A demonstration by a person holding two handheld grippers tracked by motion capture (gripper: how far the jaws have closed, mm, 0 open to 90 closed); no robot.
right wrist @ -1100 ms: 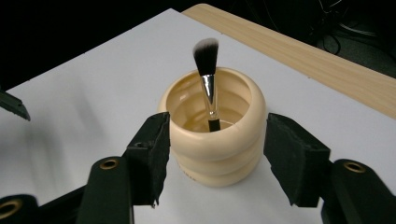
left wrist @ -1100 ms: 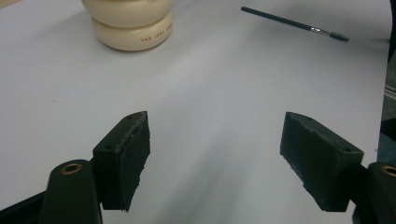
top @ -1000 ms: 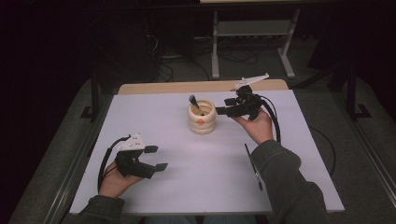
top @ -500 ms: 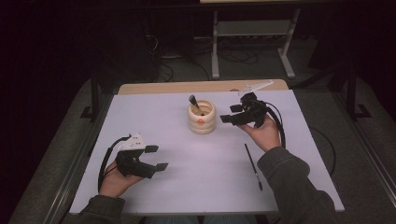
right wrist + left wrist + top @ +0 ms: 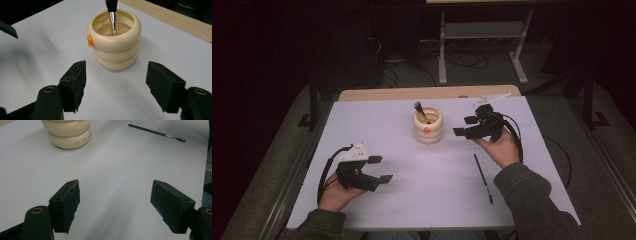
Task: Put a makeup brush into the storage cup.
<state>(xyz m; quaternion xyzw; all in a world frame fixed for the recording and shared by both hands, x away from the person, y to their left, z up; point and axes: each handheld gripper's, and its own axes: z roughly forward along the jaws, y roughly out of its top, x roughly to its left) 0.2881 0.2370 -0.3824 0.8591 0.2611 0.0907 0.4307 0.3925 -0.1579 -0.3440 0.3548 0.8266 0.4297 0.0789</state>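
- The cream-coloured ceramic holder shaped as 3 stacked rings [image 5: 428, 126] is stood upright near the middle of the white tabletop [image 5: 412, 200]; a small orange knob is seen on its side in the right gripper view.
- 1 dark-handled paintbrush with a metal ferrule [image 5: 111, 15] is stood inside the holder, bristle end down, leaning against the rim.
- A 2nd thin dark paintbrush [image 5: 483, 178] is laid flat on the tabletop, well apart from the holder, near the right forearm.
- The right tongs [image 5: 468, 126] are held above the tabletop just beside the holder, pointed toward it. The jaws have just been opening and stand wide, with nothing between the pads; the holder is seen beyond them, untouched.
- The left tongs [image 5: 379, 169] are held low over the near left part of the tabletop, well apart from the holder. The jaws stand wide with nothing between them.
- In the left gripper view the holder and the flat paintbrush are seen far ahead of the jaws.
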